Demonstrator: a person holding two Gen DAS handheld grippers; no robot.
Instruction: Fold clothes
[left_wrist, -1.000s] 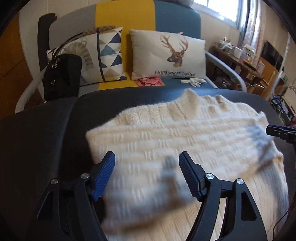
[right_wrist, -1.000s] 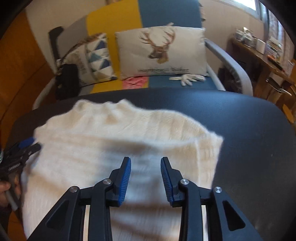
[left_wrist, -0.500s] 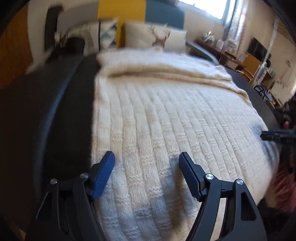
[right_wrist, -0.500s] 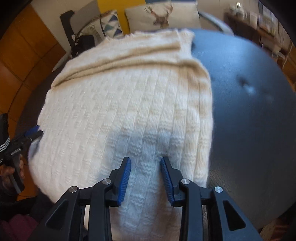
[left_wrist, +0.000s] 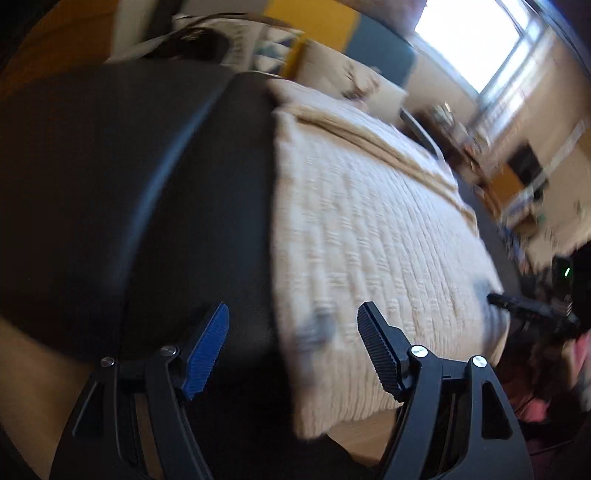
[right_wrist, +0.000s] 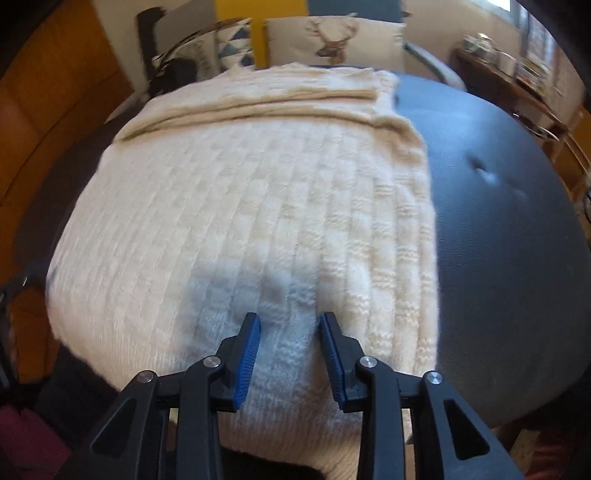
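A cream, chunky cable-knit sweater (right_wrist: 258, 206) is spread flat on a round, black, leather-look worktop (right_wrist: 498, 229), its near hem hanging slightly over the edge closest to the cameras. At the far end a band of the knit is seen doubled over on itself, the layered edges forming long parallel ridges — so one fold is judged made, while the broad body is not yet folded and most of the work is judged left. The fabric is thick and soft, ribbed in lengthwise columns broken by small raised blocks; the worktop is smooth, faintly glossy and dimpled at one spot. The left hand-held gripper (left_wrist: 291, 354) is held above the sweater's left edge, its blue ridged pads spread wide with nothing grasped. The right hand-held gripper (right_wrist: 290, 354) is poised over the near hem, jaws partly parted, knit visible in the gap but not pinched. Beyond the worktop a yellow-and-blue sofa with a deer-print cushion (right_wrist: 332, 37) is seen.
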